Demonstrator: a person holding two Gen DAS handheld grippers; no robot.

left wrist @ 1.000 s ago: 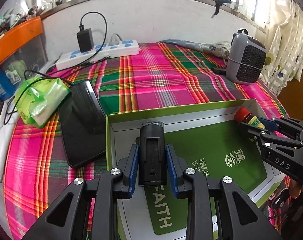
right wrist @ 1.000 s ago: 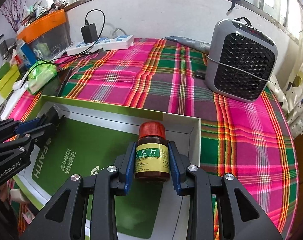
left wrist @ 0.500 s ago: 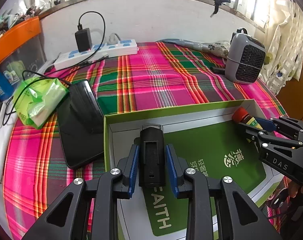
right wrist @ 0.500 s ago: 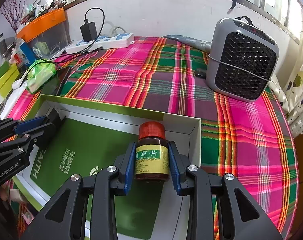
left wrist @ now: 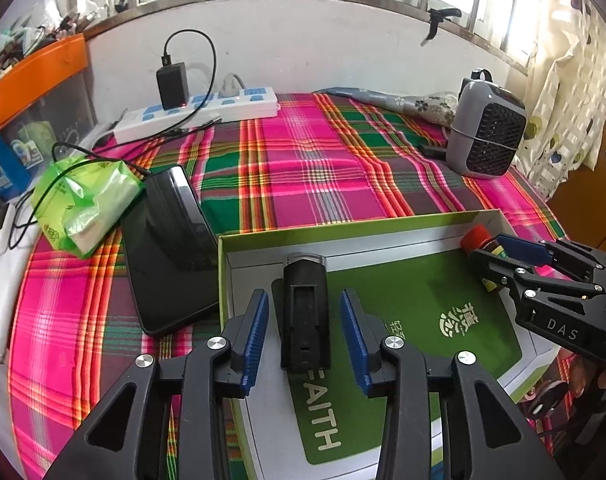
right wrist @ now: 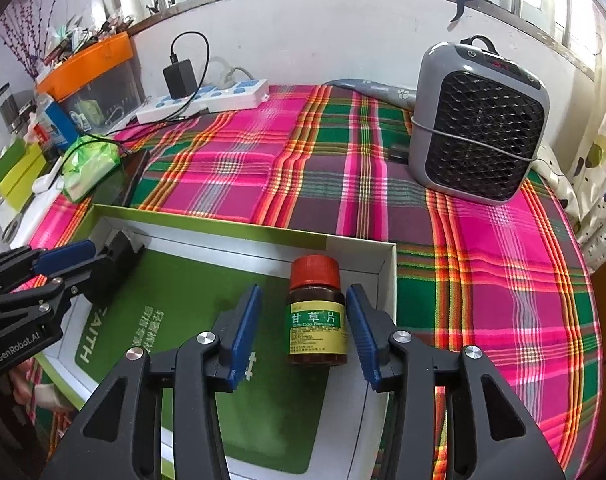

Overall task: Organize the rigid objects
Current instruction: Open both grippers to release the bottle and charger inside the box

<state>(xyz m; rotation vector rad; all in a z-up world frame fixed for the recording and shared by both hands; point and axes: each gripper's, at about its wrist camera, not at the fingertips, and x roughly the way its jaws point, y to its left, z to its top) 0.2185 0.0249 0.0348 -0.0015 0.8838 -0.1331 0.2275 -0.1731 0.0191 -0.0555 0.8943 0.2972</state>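
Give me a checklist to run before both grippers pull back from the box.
1. Left gripper open, pads off the black device: ok.
2. Right gripper open, clear of the pill bottle: ok.
3. Device resting inside the green box: ok.
4. Bottle inside the box, near its corner: ok.
5. Bottle lying stable, won't roll: cannot tell.
6. Phone outside the box, left untouched: ok.

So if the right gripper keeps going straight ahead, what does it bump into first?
Most likely the medicine bottle, lying between the open right gripper fingers. Just past it stands the box wall.
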